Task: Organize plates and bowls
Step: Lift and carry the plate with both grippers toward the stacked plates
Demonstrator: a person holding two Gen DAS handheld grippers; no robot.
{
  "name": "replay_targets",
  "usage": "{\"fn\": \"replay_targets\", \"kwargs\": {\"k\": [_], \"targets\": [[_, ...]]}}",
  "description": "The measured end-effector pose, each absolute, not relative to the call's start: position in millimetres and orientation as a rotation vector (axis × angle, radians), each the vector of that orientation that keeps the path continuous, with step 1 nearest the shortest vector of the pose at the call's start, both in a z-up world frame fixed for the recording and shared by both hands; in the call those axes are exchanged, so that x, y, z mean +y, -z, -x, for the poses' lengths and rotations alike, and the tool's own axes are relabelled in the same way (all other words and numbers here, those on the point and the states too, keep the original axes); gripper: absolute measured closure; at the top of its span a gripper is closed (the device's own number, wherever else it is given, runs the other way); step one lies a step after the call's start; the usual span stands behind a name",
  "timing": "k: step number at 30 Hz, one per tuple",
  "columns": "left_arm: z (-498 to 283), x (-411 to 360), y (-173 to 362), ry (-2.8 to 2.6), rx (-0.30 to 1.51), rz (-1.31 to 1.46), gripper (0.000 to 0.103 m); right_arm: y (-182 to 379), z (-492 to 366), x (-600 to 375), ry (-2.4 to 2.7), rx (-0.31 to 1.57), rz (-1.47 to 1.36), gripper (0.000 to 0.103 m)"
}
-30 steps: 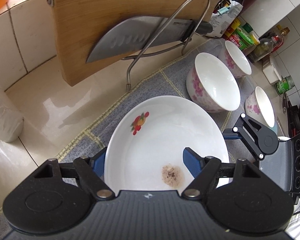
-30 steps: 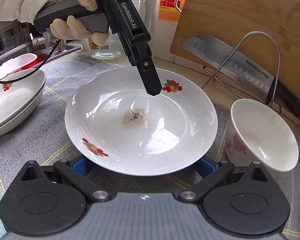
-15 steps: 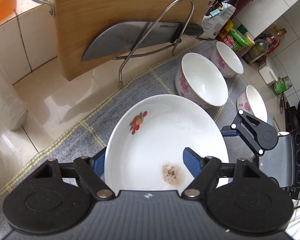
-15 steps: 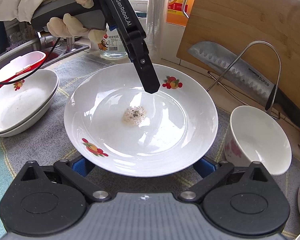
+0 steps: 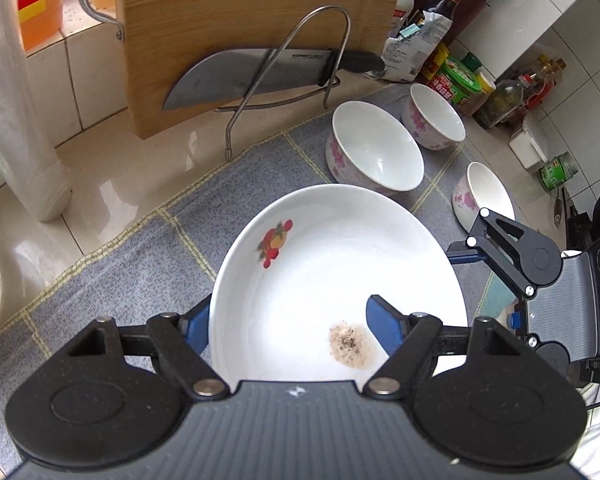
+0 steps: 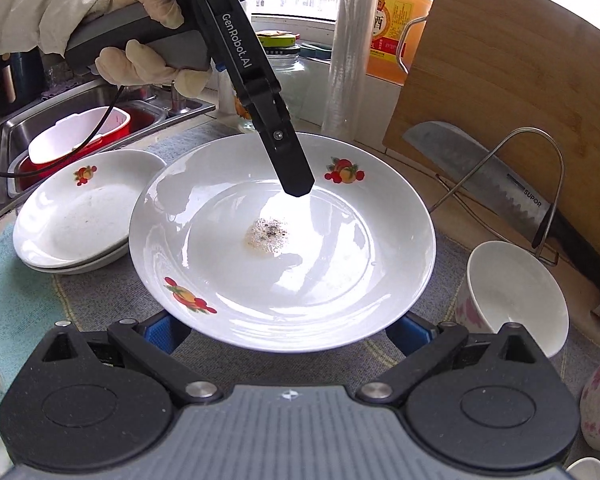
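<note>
A white plate (image 5: pixel 332 272) with fruit prints and a brownish food smear hangs above the grey mat, carried by both grippers. My left gripper (image 5: pixel 288 316) is shut on its rim, with one blue pad inside the dish and the other outside, under the edge. From the right wrist, that inside finger (image 6: pixel 296 184) slants down onto the plate (image 6: pixel 284 232). My right gripper (image 6: pixel 288 330) clasps the opposite side, its blue pads tucked under the rim on both sides. Two more plates (image 6: pixel 84 208) lie stacked at the left. Three floral bowls (image 5: pixel 376 152) (image 5: pixel 436 116) (image 5: pixel 484 196) stand on the mat.
A wooden cutting board (image 5: pixel 240 20) leans on the wall behind a wire rack holding a cleaver (image 5: pixel 252 76). Sauce bottles and jars (image 5: pixel 460 80) crowd the far corner. A sink (image 6: pixel 80 128) with a red basin lies beyond the stacked plates. A person's gloved hand (image 6: pixel 140 60) holds the left gripper.
Both grippers have lifted the plate together. The mat, bowls and cutting board now look farther below, and the stacked plates show more fully in the right wrist view.
</note>
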State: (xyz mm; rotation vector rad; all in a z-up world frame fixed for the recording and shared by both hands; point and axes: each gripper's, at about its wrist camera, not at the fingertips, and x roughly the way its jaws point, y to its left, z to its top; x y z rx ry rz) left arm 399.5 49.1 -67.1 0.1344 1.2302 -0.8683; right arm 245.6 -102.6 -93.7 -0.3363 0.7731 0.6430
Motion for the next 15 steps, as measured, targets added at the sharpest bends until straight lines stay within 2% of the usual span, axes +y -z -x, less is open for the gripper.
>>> {"fn": "replay_targets", "kwargs": {"k": [15], "targets": [[-357.1, 82.4, 51.7, 0.794, 1.199, -0.092, 0.026, 78.8, -221.9, -80.4, -0.726, 0.754, 0.351, 0.0]]}}
